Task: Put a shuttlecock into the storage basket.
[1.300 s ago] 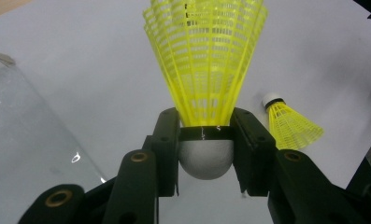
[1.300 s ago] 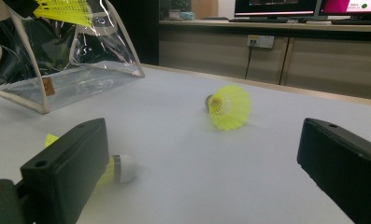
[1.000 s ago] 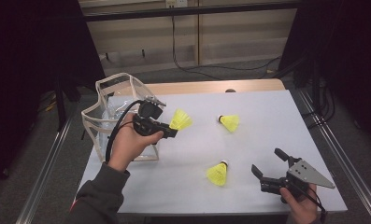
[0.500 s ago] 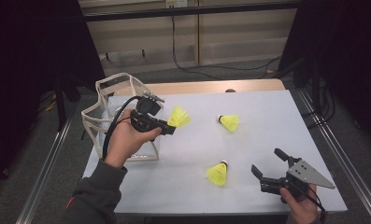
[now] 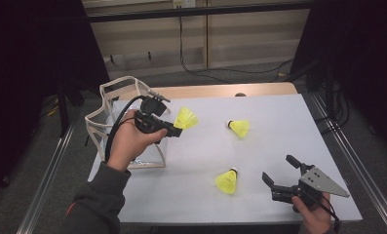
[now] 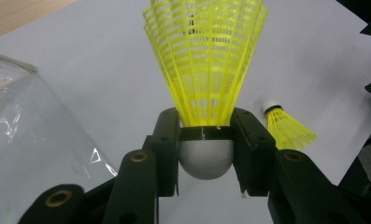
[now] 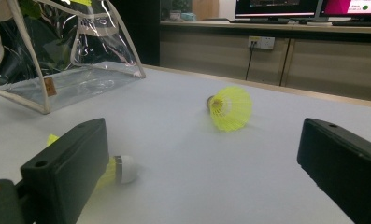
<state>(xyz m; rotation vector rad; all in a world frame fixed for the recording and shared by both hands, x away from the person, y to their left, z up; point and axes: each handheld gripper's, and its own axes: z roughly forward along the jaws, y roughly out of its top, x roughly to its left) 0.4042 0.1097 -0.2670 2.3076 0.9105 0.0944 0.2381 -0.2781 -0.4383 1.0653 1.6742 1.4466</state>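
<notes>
Shuttle (image 5: pixel 186 118) is pinched by its cork in the left claw (image 5: pixel 174 128), up over the table, right next to the clear bag (image 5: pixel 114 92). It has crept a bit closer to the bag vs a sec ago (so drop-in looks near). Right claw (image 5: pixel 280 174) rests wide open. 2 more shuttles (image 5: pixel 239 128) (image 5: pixel 227 181) wait; nothing blocks.

This looks like a lab or office room set up for recording, not a home. A white table (image 5: pixel 279 146) on a metal frame stands as the one lit spot, with dark curtains hanging at either side of it. Behind the table runs a long low wooden cabinet (image 7: pixel 267 56) with a wall socket (image 7: pixel 261 43) on its front and black cables (image 5: pixel 201 68) trailing down to the floor. On top of that cabinet sit computer monitors (image 7: pixel 309 7), switched on
</notes>
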